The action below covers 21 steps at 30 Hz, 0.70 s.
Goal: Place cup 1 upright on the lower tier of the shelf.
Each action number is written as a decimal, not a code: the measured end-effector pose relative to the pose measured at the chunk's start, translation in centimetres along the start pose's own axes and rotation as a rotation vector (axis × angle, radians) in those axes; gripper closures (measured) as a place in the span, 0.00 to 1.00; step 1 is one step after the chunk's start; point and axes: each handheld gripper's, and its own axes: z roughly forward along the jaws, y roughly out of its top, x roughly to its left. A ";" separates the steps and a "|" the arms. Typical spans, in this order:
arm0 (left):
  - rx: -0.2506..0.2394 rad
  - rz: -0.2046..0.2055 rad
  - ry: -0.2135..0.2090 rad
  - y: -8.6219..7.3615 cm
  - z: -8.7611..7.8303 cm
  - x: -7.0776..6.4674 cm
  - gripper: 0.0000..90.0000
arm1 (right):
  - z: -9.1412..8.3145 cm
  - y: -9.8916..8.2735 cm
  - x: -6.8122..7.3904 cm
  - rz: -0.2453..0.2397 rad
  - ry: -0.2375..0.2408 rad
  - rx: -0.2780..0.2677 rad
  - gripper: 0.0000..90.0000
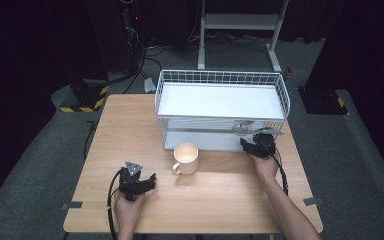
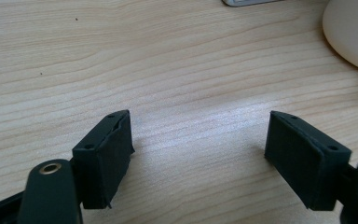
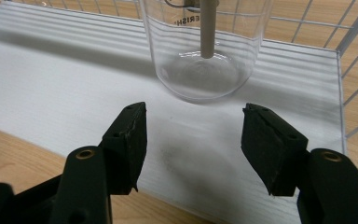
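Observation:
A cream mug [image 1: 185,158] stands on the wooden table [image 1: 130,130] in front of a white two-tier wire rack [image 1: 220,77]; its side shows at the top right of the left gripper view [image 2: 354,32]. A clear glass [image 3: 205,56] stands upright on the rack's lower white shelf [image 3: 51,79], seen faintly in the high view [image 1: 241,130]. A thin grey rod [image 3: 208,28] crosses in front of the glass. My right gripper [image 3: 194,109] is open just short of the glass, at the shelf's front edge [image 1: 251,143]. My left gripper [image 2: 200,116] is open and empty, low over bare wood left of the mug [image 1: 150,181].
The rack's wire walls [image 3: 354,60] close in the shelf on the right. The upper shelf [image 1: 220,100] is a flat white sheet above the glass. Bare wood stretches left of the rack. A metal stand [image 1: 240,30] and cables are on the floor behind the table.

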 end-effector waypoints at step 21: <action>0.000 0.000 0.000 0.0 0.0 0.0 0.26 | -2.6 -0.4 -0.3 -0.017 0.054 -0.036 0.42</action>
